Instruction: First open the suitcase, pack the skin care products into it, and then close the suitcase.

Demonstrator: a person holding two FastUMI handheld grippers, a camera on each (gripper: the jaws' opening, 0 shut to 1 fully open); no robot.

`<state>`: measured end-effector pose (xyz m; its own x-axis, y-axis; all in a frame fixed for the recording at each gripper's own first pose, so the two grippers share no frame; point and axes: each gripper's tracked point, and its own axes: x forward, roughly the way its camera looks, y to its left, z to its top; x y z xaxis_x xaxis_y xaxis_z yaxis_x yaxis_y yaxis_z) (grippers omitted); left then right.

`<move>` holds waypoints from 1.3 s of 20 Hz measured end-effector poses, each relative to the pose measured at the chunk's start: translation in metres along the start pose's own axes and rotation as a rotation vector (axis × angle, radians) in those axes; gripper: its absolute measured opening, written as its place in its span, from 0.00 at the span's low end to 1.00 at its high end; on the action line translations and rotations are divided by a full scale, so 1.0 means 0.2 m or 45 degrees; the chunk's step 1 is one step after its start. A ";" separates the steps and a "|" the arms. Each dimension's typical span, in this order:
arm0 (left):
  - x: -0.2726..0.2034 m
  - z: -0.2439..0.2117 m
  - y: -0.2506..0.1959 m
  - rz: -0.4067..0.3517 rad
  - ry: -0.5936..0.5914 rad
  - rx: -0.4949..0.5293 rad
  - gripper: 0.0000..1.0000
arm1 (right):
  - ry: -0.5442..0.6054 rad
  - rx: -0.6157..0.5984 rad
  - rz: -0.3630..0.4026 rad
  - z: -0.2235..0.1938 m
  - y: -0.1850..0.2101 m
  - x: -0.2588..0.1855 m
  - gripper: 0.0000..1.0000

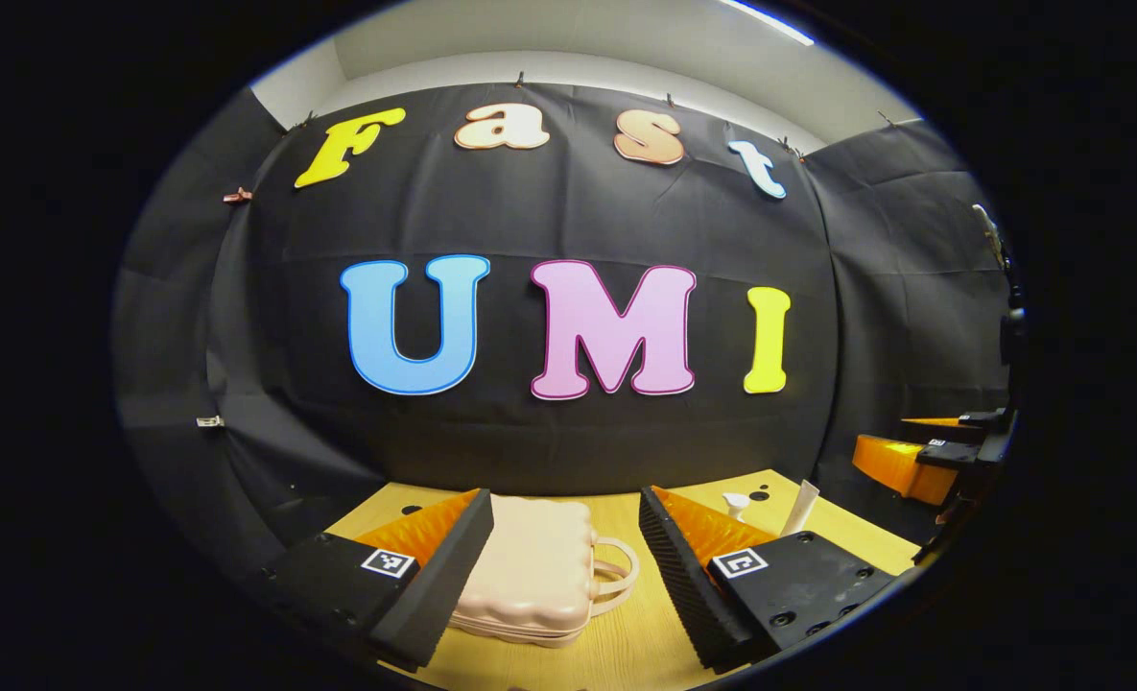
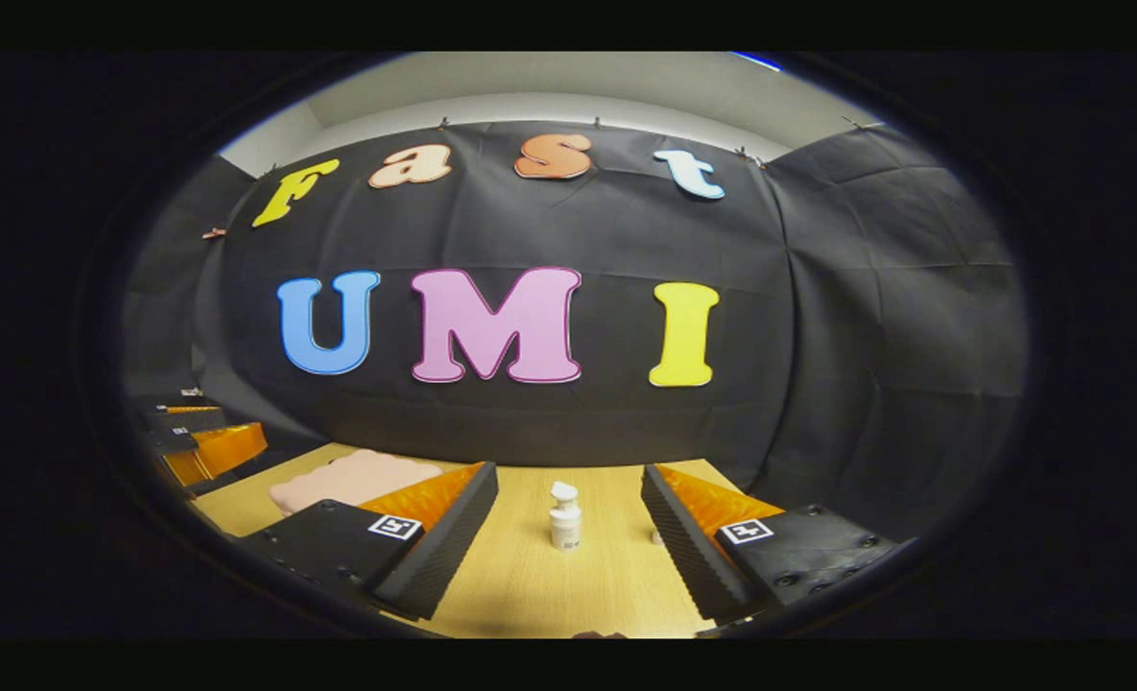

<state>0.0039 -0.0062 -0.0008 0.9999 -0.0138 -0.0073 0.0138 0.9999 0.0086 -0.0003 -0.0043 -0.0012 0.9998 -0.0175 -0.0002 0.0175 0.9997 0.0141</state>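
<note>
The left gripper [image 1: 566, 566] has its fingers apart, and the closed suitcase [image 1: 530, 571] lies flat on the table [image 1: 616, 653] just ahead between them, handle toward the right finger. The right gripper [image 2: 568, 552] is also spread, with the bottle [image 2: 564, 518] standing ahead between its fingers. The smooth lid may slip, or the light bottle may tip if a finger nudges it.

Suitcase [image 1: 530, 566] partly behind gripper finger; tube [image 1: 800, 509] bottom hidden.

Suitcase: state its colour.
The suitcase is pale pink, clearest in the left gripper view.
</note>
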 end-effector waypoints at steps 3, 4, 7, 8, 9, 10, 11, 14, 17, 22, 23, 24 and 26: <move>0.02 -0.03 0.00 -0.012 0.019 -0.009 0.96 | 0.011 0.012 -0.011 -0.01 -0.01 0.01 0.97; 0.03 -0.04 -0.01 -0.016 0.025 -0.012 0.97 | 0.014 0.016 -0.015 -0.02 -0.01 0.01 0.97; 0.10 -0.08 -0.05 -0.043 0.043 -0.011 0.97 | 0.018 0.011 -0.024 -0.03 -0.03 0.04 0.96; 0.12 -0.10 -0.07 -0.054 0.054 -0.007 0.97 | 0.022 0.006 -0.025 -0.04 -0.04 0.05 0.96; 0.16 -0.12 -0.09 -0.066 0.066 -0.001 0.97 | 0.029 0.001 -0.024 -0.05 -0.05 0.06 0.96; 0.20 -0.15 -0.12 -0.080 0.079 0.005 0.97 | 0.035 0.000 -0.023 -0.05 -0.06 0.07 0.96; 0.25 -0.18 -0.15 -0.093 0.091 0.009 0.97 | 0.040 0.002 -0.023 -0.05 -0.08 0.09 0.96; 0.38 -0.29 -0.27 -0.135 0.144 0.024 0.93 | 0.047 -0.008 -0.025 -0.06 -0.13 0.15 0.96; 0.51 -0.42 -0.35 -0.154 0.209 0.044 0.97 | 0.057 -0.029 -0.040 -0.11 -0.19 0.22 0.96; 0.74 -0.72 -0.50 -0.180 0.359 0.076 0.97 | 0.172 0.014 -0.017 -0.34 -0.23 0.31 0.96; 0.79 -0.80 -0.53 -0.187 0.400 0.087 0.97 | 0.198 0.000 0.003 -0.39 -0.22 0.32 0.96; 0.83 -0.86 -0.55 -0.191 0.439 0.089 0.97 | 0.221 -0.009 0.029 -0.43 -0.21 0.34 0.96; 0.91 -0.99 -0.59 -0.184 0.512 0.082 0.96 | 0.267 0.002 0.078 -0.48 -0.17 0.36 0.97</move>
<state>0.1837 -0.1242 -0.2014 0.9056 -0.1360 -0.4016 0.1664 0.9852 0.0417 0.0707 -0.0386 -0.0982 0.9771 0.0472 -0.2076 -0.0435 0.9988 0.0220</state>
